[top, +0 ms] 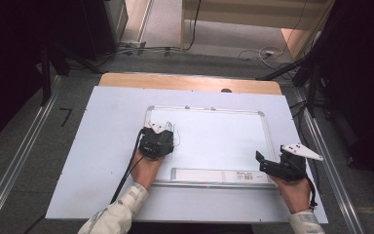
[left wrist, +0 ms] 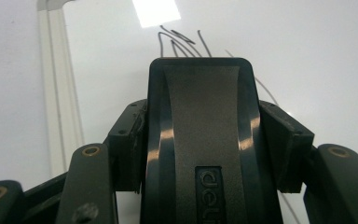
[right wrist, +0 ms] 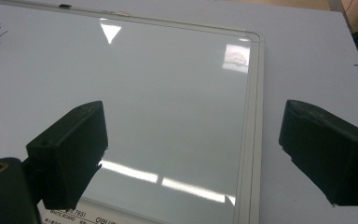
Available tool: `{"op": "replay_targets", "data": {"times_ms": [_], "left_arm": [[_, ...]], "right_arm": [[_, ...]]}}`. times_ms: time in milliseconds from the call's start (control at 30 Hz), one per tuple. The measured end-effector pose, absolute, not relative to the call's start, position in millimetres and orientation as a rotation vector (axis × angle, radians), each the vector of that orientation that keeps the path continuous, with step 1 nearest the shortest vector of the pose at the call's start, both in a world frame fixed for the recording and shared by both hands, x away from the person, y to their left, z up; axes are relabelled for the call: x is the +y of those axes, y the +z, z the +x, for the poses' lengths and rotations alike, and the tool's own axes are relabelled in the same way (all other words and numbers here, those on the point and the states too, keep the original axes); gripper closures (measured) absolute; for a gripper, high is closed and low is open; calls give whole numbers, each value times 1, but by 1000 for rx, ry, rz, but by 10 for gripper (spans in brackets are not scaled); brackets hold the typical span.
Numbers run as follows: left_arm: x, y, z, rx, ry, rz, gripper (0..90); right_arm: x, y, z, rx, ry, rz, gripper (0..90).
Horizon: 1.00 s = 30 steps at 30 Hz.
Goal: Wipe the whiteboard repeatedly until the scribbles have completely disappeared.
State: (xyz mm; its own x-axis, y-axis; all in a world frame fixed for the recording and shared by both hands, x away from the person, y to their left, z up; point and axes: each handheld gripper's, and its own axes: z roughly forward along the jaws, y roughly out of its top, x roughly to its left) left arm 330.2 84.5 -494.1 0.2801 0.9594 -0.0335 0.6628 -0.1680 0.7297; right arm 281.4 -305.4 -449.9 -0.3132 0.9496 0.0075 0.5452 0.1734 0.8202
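A white whiteboard (top: 214, 136) with a silver frame lies flat on the table. Thin black pen strokes (top: 171, 127) mark its upper left corner. My left gripper (top: 159, 136) rests there, shut on a black eraser (left wrist: 200, 130) with raised "deli" lettering; the strokes (left wrist: 182, 42) lie just past the eraser's far end. My right gripper (top: 262, 163) hovers at the board's lower right corner, its jaws wide apart with nothing between them. In the right gripper view, my right gripper (right wrist: 193, 154) spans the board's right frame edge (right wrist: 254, 116), over the glossy board surface (right wrist: 168, 84).
A white labelled strip (top: 219, 174) runs along the board's near edge. The board lies on a large white sheet (top: 102, 146) over a wooden table (top: 190, 82). Metal rails, cables and dark stands surround the table on the floor.
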Motion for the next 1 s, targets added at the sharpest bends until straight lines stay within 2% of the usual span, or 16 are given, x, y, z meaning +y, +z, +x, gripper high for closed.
{"op": "replay_targets", "data": {"times_ms": [633,1000], "left_arm": [[58,-494,329,1383,574,1960,417],[66,-494,338,1393,570,1945,416]], "right_arm": [[-305,-450,282,1935,1013,1403,66],[-306,-449,280,1931,1017,1406,66]]}}
